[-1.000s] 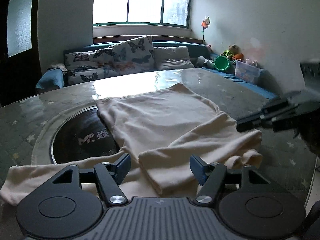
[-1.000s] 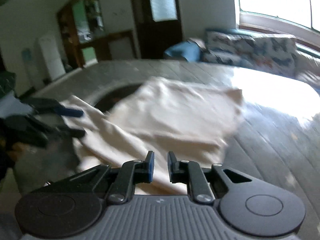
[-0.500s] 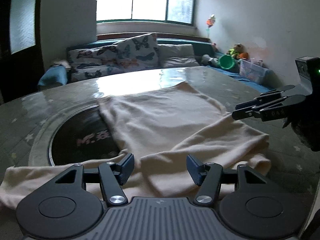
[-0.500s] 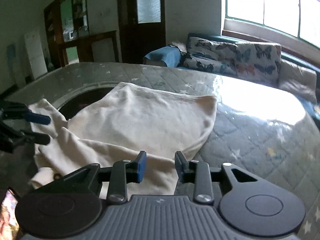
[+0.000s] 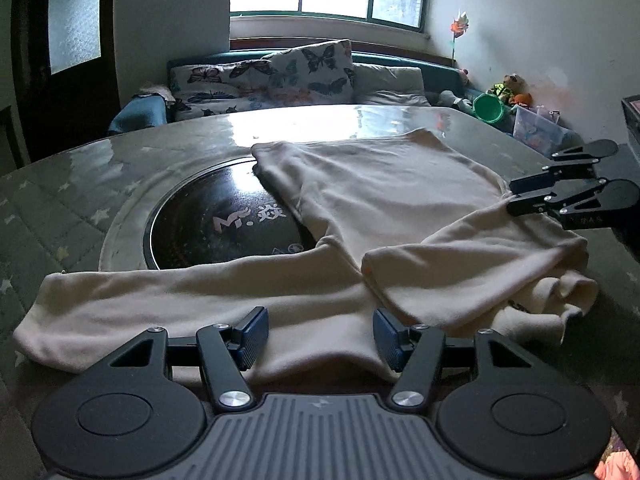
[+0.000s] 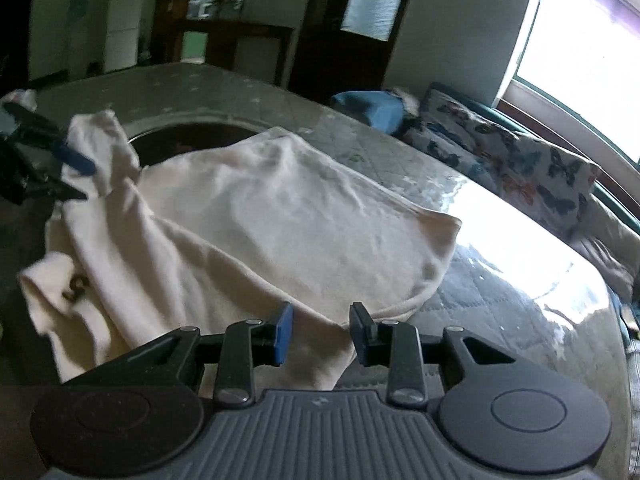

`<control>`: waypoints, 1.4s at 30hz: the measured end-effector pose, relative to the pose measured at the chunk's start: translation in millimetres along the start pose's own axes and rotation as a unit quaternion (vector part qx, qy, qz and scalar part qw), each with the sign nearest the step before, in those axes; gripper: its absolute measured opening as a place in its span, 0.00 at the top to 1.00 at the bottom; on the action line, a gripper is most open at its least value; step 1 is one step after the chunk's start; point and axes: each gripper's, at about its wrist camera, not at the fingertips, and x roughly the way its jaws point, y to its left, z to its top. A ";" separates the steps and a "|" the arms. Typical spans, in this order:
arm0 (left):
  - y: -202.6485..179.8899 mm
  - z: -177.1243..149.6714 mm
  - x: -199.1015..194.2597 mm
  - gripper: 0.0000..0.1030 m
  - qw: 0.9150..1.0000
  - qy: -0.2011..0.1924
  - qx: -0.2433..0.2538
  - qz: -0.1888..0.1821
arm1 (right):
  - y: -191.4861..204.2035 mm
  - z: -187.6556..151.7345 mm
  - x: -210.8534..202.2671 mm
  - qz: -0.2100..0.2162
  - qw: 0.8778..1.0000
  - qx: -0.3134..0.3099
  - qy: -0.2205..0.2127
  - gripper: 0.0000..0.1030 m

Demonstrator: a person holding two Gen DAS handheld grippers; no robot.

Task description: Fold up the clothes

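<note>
A cream long-sleeved garment lies spread on the table. One sleeve stretches out to the left; the other sleeve is folded back across the body. My left gripper is open just over the near hem, between the two sleeves. The right gripper hovers at the garment's right edge. In the right wrist view, the right gripper is open with the cream garment edge lying under its fingers. The left gripper shows at the far left by the sleeve.
A dark round inset sits in the table, partly covered by the garment. A sofa with butterfly cushions runs behind the table. A green bucket and toys stand at the back right.
The right gripper went from nearly shut to open and came down onto the garment's edge. The left gripper stayed open and drew back slightly, showing more of the left sleeve.
</note>
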 end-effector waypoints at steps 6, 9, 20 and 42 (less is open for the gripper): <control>-0.8 -0.1 0.1 0.41 1.000 0.000 0.003 0.001 | -6.6 -1.8 3.6 0.029 1.000 -0.011 -0.002 0.94; -1.2 -0.2 0.1 0.41 1.000 0.000 0.005 0.002 | -7.4 -3.3 1.2 0.032 0.999 -0.007 -0.002 0.97; -2.6 -0.6 1.7 0.41 1.000 -0.001 0.008 0.004 | -23.3 -19.0 -25.0 -0.011 1.000 0.023 -0.005 0.98; -77.4 33.8 40.1 0.53 0.992 0.009 0.066 -0.107 | -15.2 -20.2 -11.9 0.026 0.993 0.111 -0.007 0.95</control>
